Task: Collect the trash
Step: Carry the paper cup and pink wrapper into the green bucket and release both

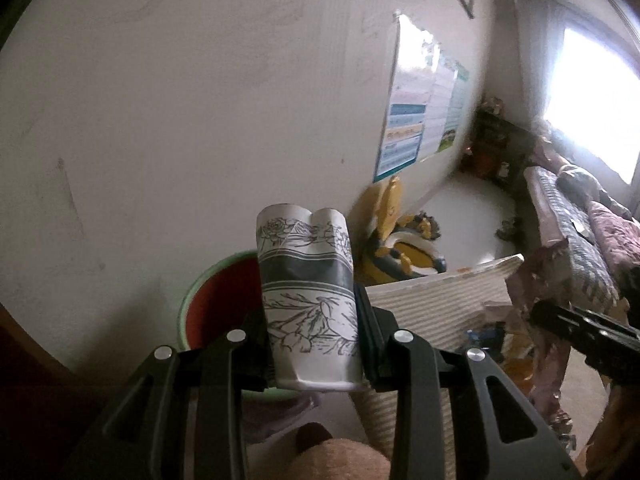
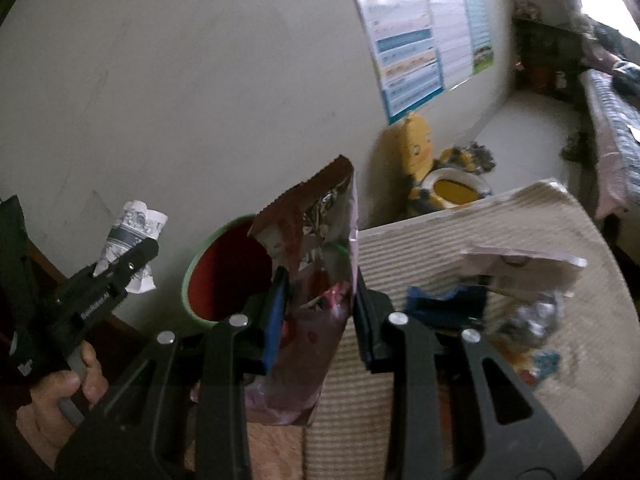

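My left gripper (image 1: pixel 314 320) is shut on a crushed white paper cup (image 1: pixel 306 280) with grey flower drawings, held upright just in front of a round bin (image 1: pixel 192 300) with a green rim and red inside. The same cup (image 2: pixel 132 240) and left gripper (image 2: pixel 120 270) show at the left of the right wrist view. My right gripper (image 2: pixel 318 300) is shut on a crumpled pink and brown snack wrapper (image 2: pixel 316 272), held up beside the bin (image 2: pixel 224 280). The right gripper (image 1: pixel 580 328) shows at the right edge of the left wrist view.
A beige ribbed mat (image 2: pixel 460 224) on the low surface carries more litter: a pale wrapper (image 2: pixel 520 260), a blue wrapper (image 2: pixel 444 300), a foil piece (image 2: pixel 528 316). Yellow toys (image 2: pixel 436 172) lie by the wall. A sofa (image 1: pixel 572 240) is at right.
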